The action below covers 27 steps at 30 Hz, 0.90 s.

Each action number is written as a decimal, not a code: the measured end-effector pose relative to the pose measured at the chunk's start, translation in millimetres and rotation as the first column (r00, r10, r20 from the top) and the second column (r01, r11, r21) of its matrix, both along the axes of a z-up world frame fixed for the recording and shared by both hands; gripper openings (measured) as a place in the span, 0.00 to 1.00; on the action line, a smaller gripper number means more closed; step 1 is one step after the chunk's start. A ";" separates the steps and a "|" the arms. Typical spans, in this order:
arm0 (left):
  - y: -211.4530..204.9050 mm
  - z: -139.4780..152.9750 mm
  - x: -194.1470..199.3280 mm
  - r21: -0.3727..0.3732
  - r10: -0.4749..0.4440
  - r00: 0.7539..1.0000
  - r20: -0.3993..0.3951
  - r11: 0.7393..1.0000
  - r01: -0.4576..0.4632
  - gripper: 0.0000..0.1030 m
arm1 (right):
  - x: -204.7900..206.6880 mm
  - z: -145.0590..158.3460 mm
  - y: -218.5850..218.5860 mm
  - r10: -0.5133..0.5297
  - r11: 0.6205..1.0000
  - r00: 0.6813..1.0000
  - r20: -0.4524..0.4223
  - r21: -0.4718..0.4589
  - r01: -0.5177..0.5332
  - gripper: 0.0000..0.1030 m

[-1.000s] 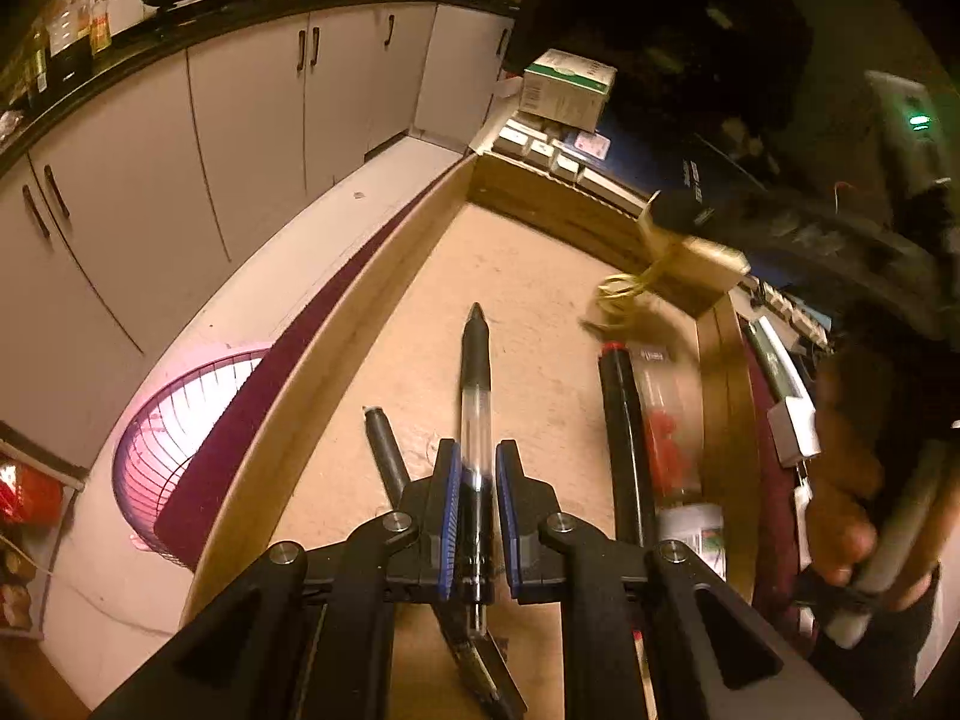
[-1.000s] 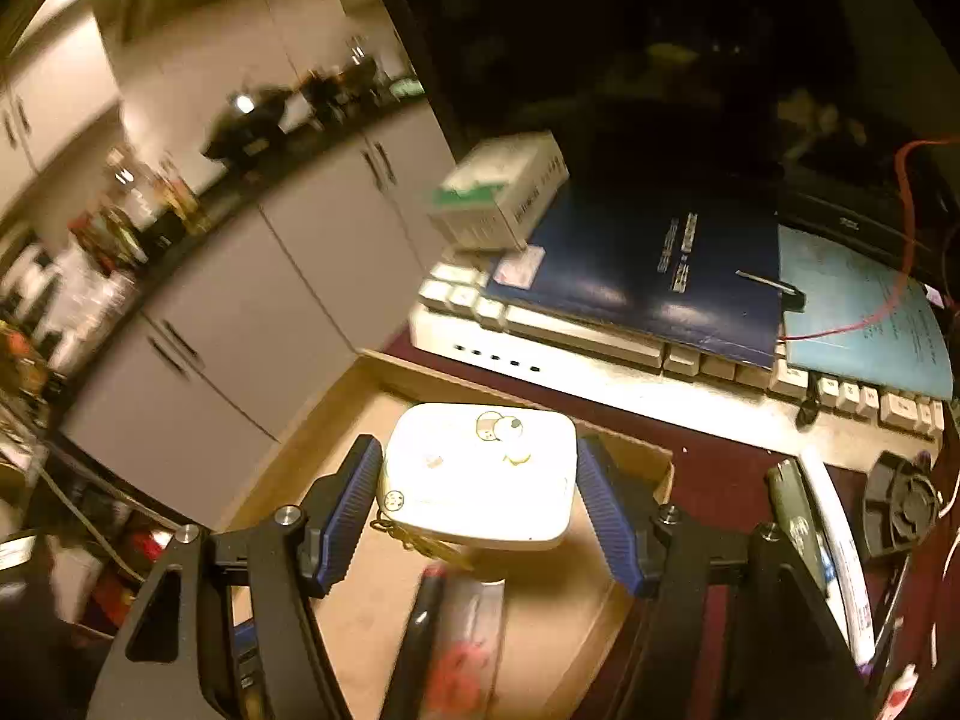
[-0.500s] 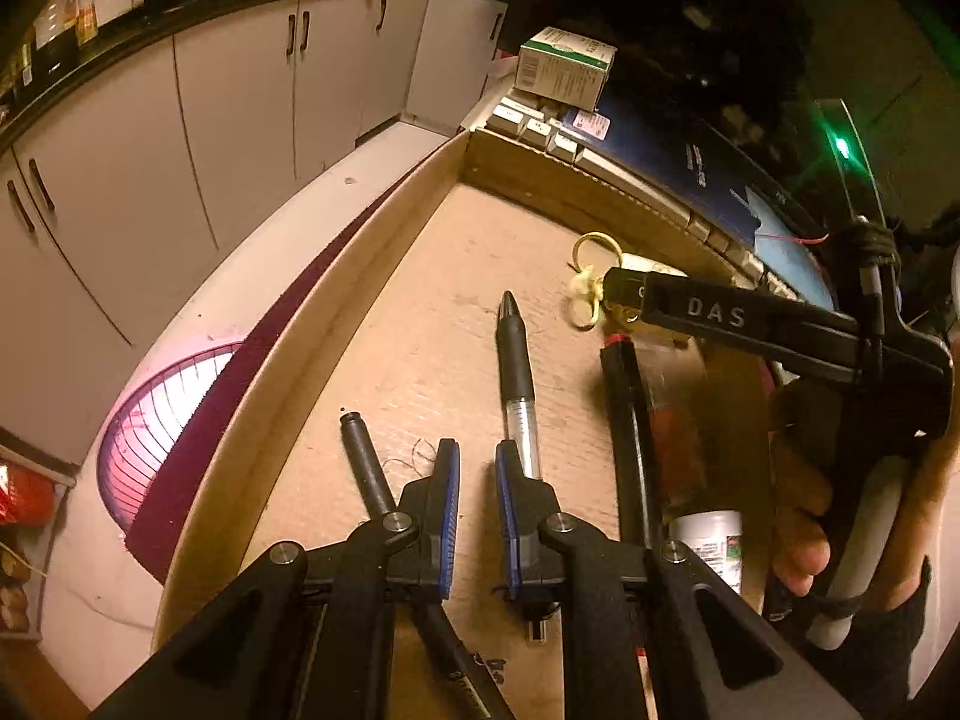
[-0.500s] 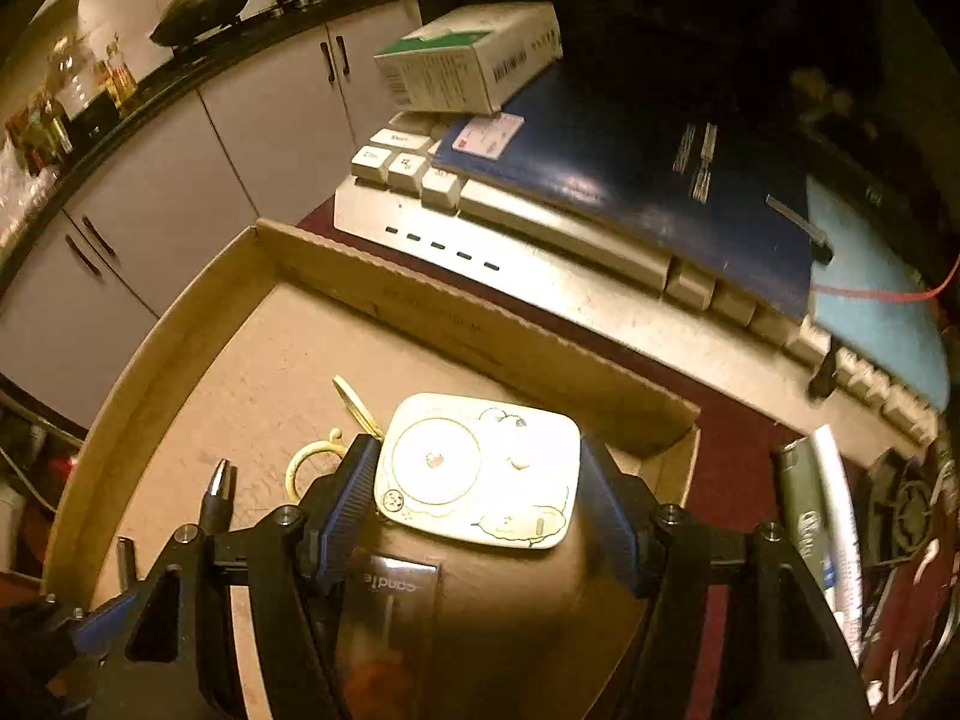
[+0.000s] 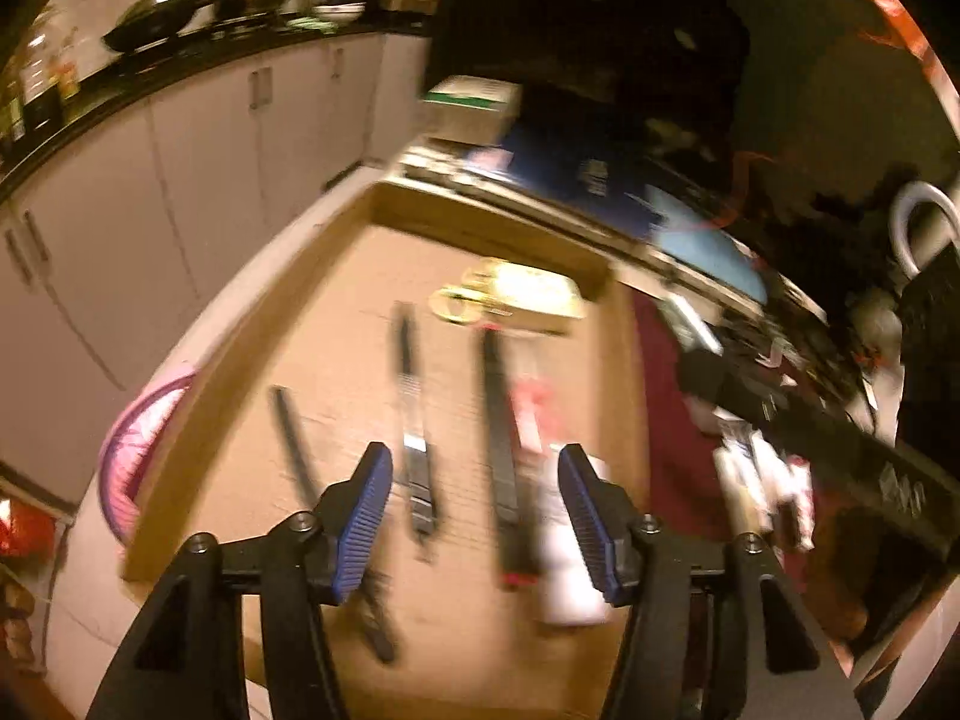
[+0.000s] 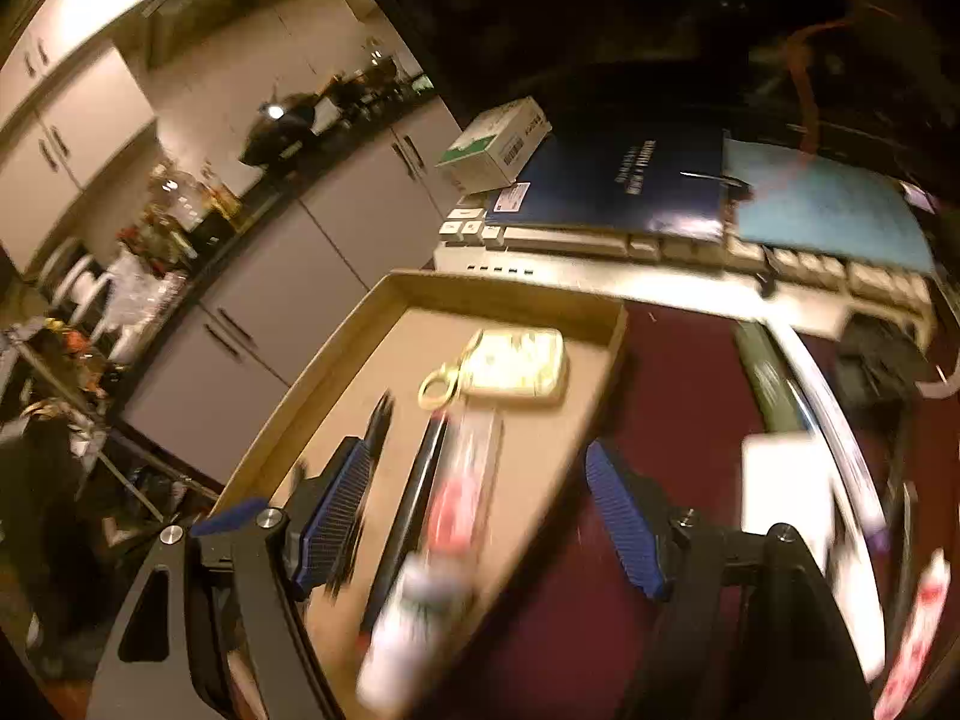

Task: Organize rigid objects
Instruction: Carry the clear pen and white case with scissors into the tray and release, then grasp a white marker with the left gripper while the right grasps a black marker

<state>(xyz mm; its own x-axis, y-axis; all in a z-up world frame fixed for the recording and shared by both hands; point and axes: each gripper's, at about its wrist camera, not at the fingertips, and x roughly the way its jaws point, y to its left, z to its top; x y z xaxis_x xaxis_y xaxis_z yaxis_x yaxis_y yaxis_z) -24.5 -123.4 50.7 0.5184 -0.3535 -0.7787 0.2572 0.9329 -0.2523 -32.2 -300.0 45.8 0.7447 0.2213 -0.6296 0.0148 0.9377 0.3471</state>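
**Shallow cardboard tray with pens and small items, both claws empty**

Container: one cardboard tray point(image 6: 528, 294), matte tan, low walled, rectangular, resting on a dark red desk point(image 6: 678, 396) covering.

Contents, laid lengthwise side by side on the tray floor:
- Three slim pens: one dark pen point(image 5: 294, 450) nearest the tray's left wall; one pen with clear barrel point(image 5: 414, 408) and dark grip, in the middle; one long black pen point(image 5: 501, 438) to its right, red at the near end.
- One clear plastic tube point(image 6: 462, 492) with red inside and a white cap, just beside the long black pen; motion blur hides its detail.
- One cream rounded-rectangle case point(image 6: 519, 363), glossy, with faint printed drawings, lying flat near the far wall; a yellow ring point(image 6: 438, 390) hangs off its left end.

Beyond the tray: one beige keyboard point(image 6: 600, 243) carrying one dark blue book point(image 6: 618, 186) and one white and green box point(image 6: 495, 144).

Left claw point(image 5: 474, 510): jaws have just been opening, released, blue ribbed pads apart above the clear-barrelled pen, nothing gripped.

Right claw point(image 6: 474, 522): jaws have just been opening, spread wide, empty, over the tray's right edge.
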 end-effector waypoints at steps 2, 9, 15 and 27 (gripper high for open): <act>-16.0 3.3 -7.7 0.006 -0.034 0.999 0.002 0.999 0.034 0.63 | -21.3 1.8 -1.3 0.003 1.000 1.000 0.030 0.005 -0.003 0.72; -58.6 13.3 -28.1 -0.004 -0.108 0.994 -0.016 0.994 0.108 0.63 | -93.1 -8.4 -29.0 -0.050 0.999 0.997 0.062 0.022 0.049 0.66; -81.3 9.2 -48.8 -0.053 -0.140 0.989 -0.040 0.989 0.138 0.63 | -132.2 -25.4 -62.9 -0.153 0.986 0.987 0.048 0.068 0.149 0.53; -120.2 -6.8 -55.9 -0.013 -0.227 0.971 -0.073 0.974 0.226 0.63 | -155.1 -49.0 -108.3 -0.309 0.951 0.951 -0.031 0.016 0.310 0.42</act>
<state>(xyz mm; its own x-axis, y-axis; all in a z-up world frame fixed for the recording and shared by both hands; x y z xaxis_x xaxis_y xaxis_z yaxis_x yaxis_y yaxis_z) -80.4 -243.5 43.9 0.3661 -0.4587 -0.8097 0.4425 0.8512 -0.2821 -187.3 -408.3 -3.2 0.7609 -0.0039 -0.6489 0.3128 0.8783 0.3616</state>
